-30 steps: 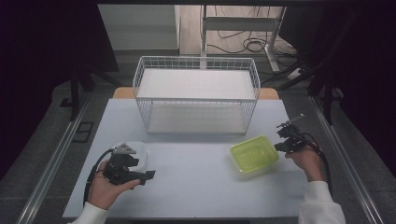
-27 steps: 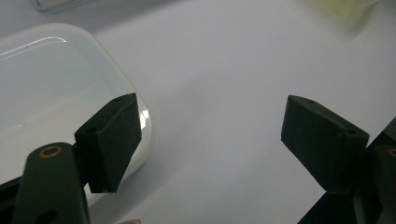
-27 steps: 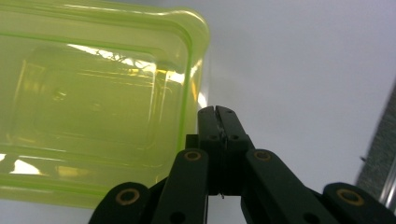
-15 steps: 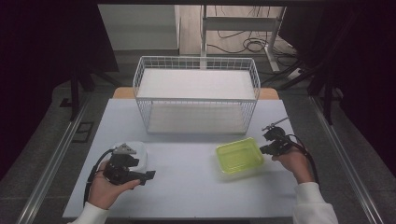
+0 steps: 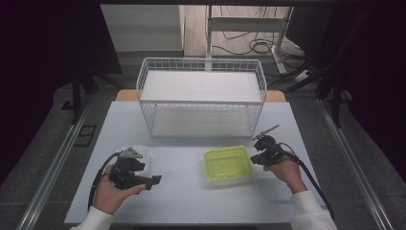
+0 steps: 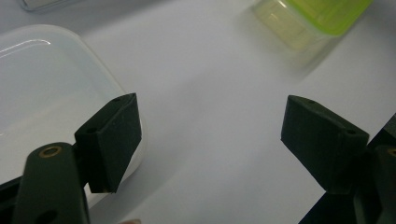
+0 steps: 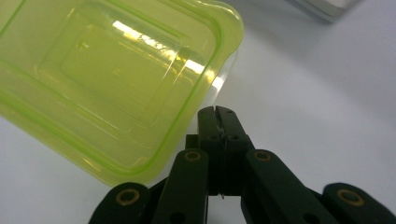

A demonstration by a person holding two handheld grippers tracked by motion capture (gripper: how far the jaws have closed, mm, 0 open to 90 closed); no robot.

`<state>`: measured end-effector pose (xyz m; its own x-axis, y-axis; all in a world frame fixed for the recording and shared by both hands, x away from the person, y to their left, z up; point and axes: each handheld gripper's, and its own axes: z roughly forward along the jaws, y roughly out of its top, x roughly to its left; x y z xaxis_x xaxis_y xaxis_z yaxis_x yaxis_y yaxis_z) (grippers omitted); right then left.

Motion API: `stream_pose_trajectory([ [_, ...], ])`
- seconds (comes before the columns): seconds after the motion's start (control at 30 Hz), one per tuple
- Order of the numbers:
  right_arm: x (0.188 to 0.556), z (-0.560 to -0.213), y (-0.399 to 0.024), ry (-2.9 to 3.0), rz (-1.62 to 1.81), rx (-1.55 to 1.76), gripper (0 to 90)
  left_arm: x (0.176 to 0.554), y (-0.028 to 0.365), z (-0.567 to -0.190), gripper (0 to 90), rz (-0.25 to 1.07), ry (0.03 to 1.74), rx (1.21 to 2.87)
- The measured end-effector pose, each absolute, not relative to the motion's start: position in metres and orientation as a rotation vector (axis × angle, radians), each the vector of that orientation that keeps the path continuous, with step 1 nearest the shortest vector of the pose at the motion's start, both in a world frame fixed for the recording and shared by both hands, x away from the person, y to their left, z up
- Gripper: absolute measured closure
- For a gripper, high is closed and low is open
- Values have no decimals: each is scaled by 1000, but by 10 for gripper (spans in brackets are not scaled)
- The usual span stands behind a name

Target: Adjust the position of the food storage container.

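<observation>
Right gripper (image 5: 254, 156) has its jaws pressed flat together, nothing between them; in the right gripper view (image 7: 217, 112) the closed tips sit at the rim of the green container (image 7: 112, 79), prob. touching it, though the contact spot is hard to make out. Left gripper (image 5: 154, 181) is spread wide w/ nothing held; in the left gripper view (image 6: 208, 140) one jaw stands just in front of the white container (image 6: 42, 93), bare table between the pads.

Edges & room: green container (image 5: 228, 163) lies right of centre on the table (image 5: 182, 206), well clear of all table edges and apart from the wire basket (image 5: 201, 98) behind it. White container (image 5: 141, 154) sits left, just behind the left hand (image 5: 112, 191). Open table between the two containers and along the front edge.

Pose: both forearms come in from the near edge. Right hand (image 5: 287, 170) points its gripper leftward at the green container's right side; left hand rests low on the table, gripper pointing right.

Count: 2 containers, 1 basket, 2 grippers.
</observation>
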<state>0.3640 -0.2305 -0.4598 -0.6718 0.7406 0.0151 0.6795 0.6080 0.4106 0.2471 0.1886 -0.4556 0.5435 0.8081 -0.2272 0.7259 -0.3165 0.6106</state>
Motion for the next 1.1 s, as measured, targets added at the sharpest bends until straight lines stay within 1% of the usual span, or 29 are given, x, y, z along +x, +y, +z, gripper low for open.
stream_pose_trajectory([
  [0.3,359,-463,-211,2712,633,1149,890,247,190,-456,196,141,1244,2083],
  [0.57,354,-478,-196,2799,612,1102,890,247,189,-456,197,130,1249,2069],
  [0.83,351,-474,-198,2770,623,1098,889,250,187,-455,196,120,1233,2078],
  [0.97,350,-470,-202,2727,572,1093,883,251,190,-454,196,123,1234,2055],
  [1.03,347,-465,-208,2698,587,1103,855,252,193,-451,195,147,1249,2008],
  [1.07,346,-464,-210,2687,587,1111,827,252,193,-451,197,147,1249,2008],
  [1.1,346,-464,-210,2687,587,1111,827,251,194,-449,197,155,1260,1986],
])
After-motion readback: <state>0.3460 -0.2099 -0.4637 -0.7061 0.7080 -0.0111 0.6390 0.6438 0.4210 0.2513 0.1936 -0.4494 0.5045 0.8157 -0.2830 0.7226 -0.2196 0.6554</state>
